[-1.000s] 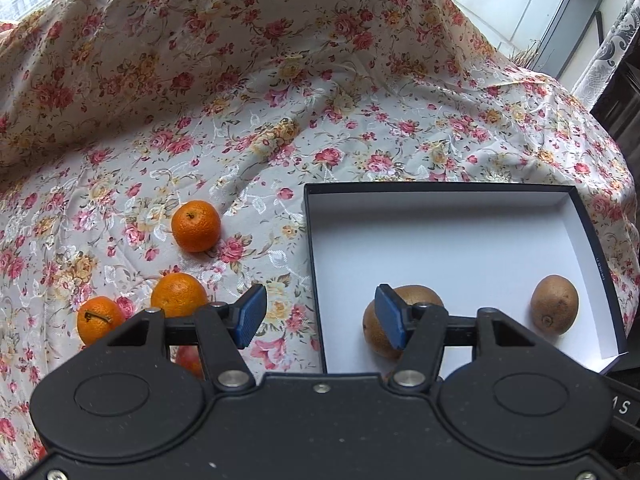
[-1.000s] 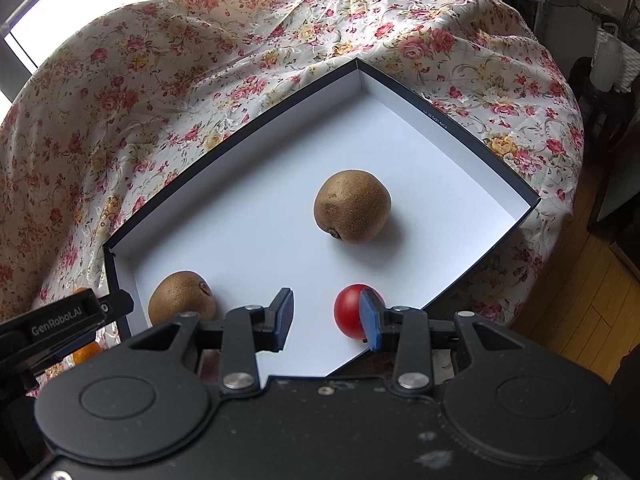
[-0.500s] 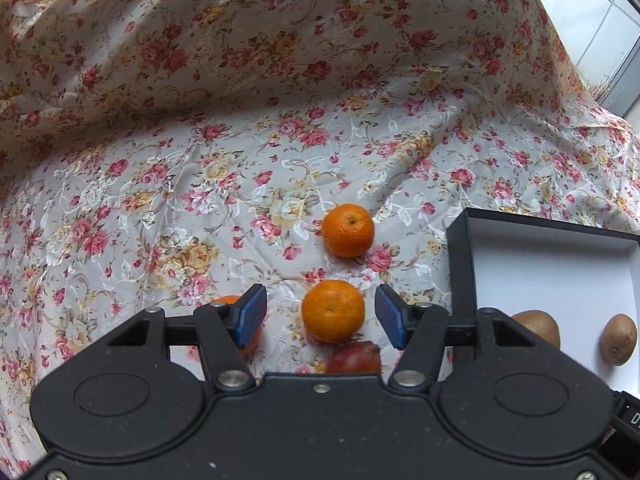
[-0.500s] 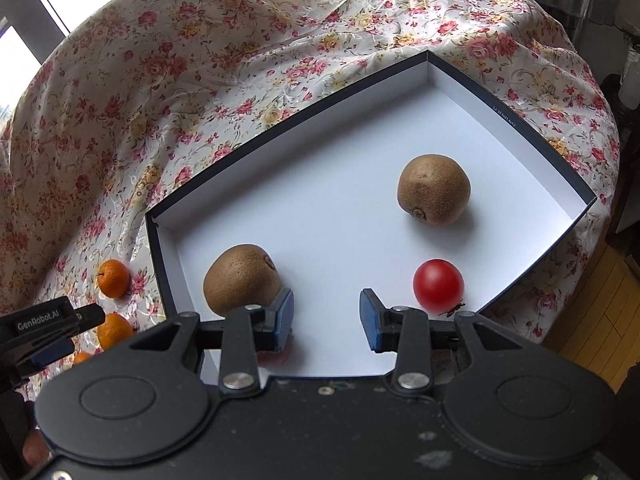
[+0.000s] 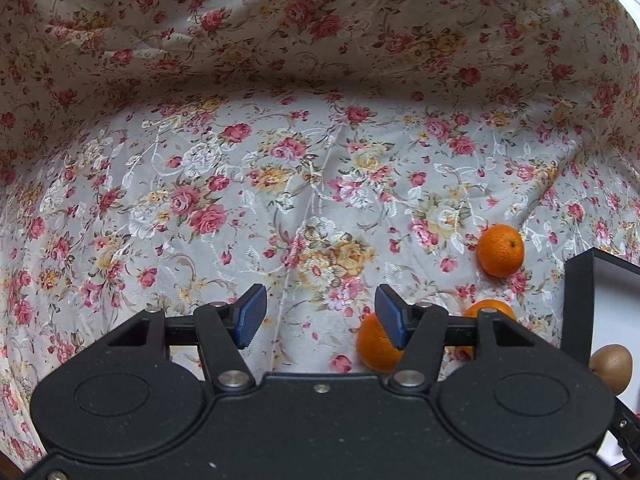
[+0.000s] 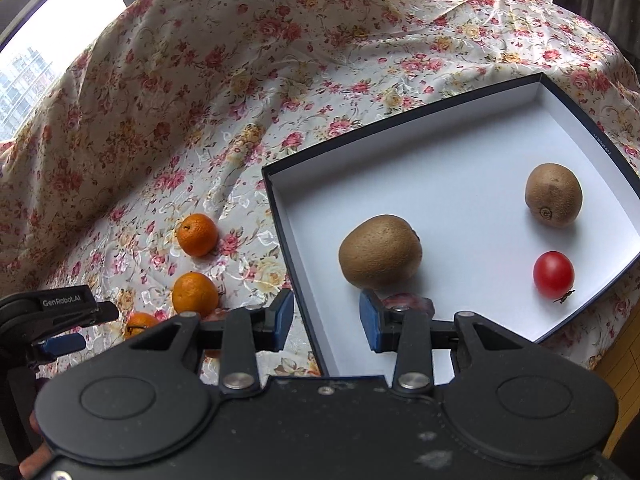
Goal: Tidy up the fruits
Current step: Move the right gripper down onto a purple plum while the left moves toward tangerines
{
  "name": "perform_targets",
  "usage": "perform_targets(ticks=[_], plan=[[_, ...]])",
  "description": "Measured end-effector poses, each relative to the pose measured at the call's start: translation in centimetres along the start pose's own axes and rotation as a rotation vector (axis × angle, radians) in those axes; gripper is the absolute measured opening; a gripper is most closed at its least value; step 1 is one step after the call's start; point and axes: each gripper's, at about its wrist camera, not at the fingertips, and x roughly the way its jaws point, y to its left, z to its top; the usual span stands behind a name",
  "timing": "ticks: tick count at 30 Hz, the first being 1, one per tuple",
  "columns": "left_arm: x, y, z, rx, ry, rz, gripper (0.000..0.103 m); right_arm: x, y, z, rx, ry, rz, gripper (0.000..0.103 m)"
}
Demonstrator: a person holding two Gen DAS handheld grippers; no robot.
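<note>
A dark-rimmed white box point(image 6: 276, 216) lies on the floral cloth and holds two kiwis point(image 6: 380, 250) point(image 6: 554, 194) and a red tomato point(image 6: 553, 274). A reddish fruit point(image 6: 404, 302) sits partly hidden behind my right finger. Three oranges lie on the cloth left of the box point(image 6: 197, 235) point(image 6: 195, 294) point(image 6: 138, 322). My right gripper point(image 6: 326, 322) is open and empty over the box's near left wall. My left gripper point(image 5: 320, 316) is open and empty over bare cloth; oranges point(image 5: 500, 250) point(image 5: 378, 346) point(image 5: 490, 308) lie to its right, and the box corner point(image 5: 578, 304) and a kiwi point(image 5: 612, 368) at far right.
The floral cloth point(image 5: 280, 160) rises in folds behind the fruit. The left gripper's body point(image 6: 52, 316) shows at the left edge of the right wrist view. Wooden floor point(image 6: 624, 344) lies below the table's right edge.
My left gripper has swung left, off the box and past the oranges, onto bare cloth. My right gripper has also shifted left, from over the box's middle to its left wall. Both stayed open.
</note>
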Motion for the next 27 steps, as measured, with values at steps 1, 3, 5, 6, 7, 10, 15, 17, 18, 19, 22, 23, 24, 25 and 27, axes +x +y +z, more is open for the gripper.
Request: perform_targets(ticks=[1, 3, 5, 6, 7, 10, 15, 17, 18, 19, 22, 23, 24, 25, 27], plan=[[0.2, 0.3, 0.0, -0.001, 0.009, 0.012, 0.063, 0.0, 0.7, -0.2, -0.017, -0.003, 0.003, 0.039], [0.6, 0.8, 0.0, -0.004, 0.021, 0.020, 0.063, 0.0, 2.0, -0.5, -0.048, -0.006, 0.009, 0.039], [1.0, 1.4, 0.0, -0.010, 0.032, 0.017, 0.063, 0.2, 3.2, -0.8, -0.069, -0.001, 0.020, 0.039], [1.0, 1.7, 0.0, -0.012, 0.036, 0.016, 0.063, 0.4, 3.6, -0.9, -0.075, 0.005, 0.028, 0.039], [1.1, 1.9, 0.0, -0.013, 0.037, 0.018, 0.063, 0.6, 3.9, -1.0, -0.078, 0.012, 0.036, 0.039], [1.1, 2.5, 0.1, -0.006, 0.033, 0.030, 0.063, 0.9, 5.1, -1.3, -0.088, 0.026, 0.052, 0.039], [1.6, 3.9, 0.2, -0.014, 0.040, 0.040, 0.063, 1.9, 6.9, -1.8, -0.096, 0.065, 0.073, 0.039], [1.7, 4.5, 0.2, -0.021, 0.039, 0.046, 0.063, 2.7, 7.4, -1.9, -0.093, 0.092, 0.067, 0.039], [1.8, 4.8, 0.2, -0.022, 0.037, 0.049, 0.063, 3.1, 7.6, -2.0, -0.094, 0.104, 0.056, 0.039], [1.8, 5.0, 0.3, -0.023, 0.035, 0.053, 0.063, 3.6, 7.8, -2.0, -0.097, 0.117, 0.046, 0.039], [1.7, 5.7, 0.4, -0.031, 0.033, 0.057, 0.063, 4.3, 7.8, -2.0, -0.081, 0.140, 0.034, 0.039], [1.7, 5.9, 0.4, -0.035, 0.034, 0.054, 0.063, 4.5, 7.7, -1.9, -0.070, 0.143, 0.037, 0.039], [1.7, 6.0, 0.5, -0.041, 0.035, 0.049, 0.063, 4.9, 7.9, -1.7, -0.065, 0.152, 0.042, 0.039], [1.6, 6.2, 0.5, -0.046, 0.035, 0.045, 0.063, 5.2, 8.0, -1.5, -0.061, 0.162, 0.045, 0.039], [1.6, 6.3, 0.6, -0.052, 0.033, 0.039, 0.063, 5.8, 8.3, -1.2, -0.058, 0.178, 0.040, 0.039]])
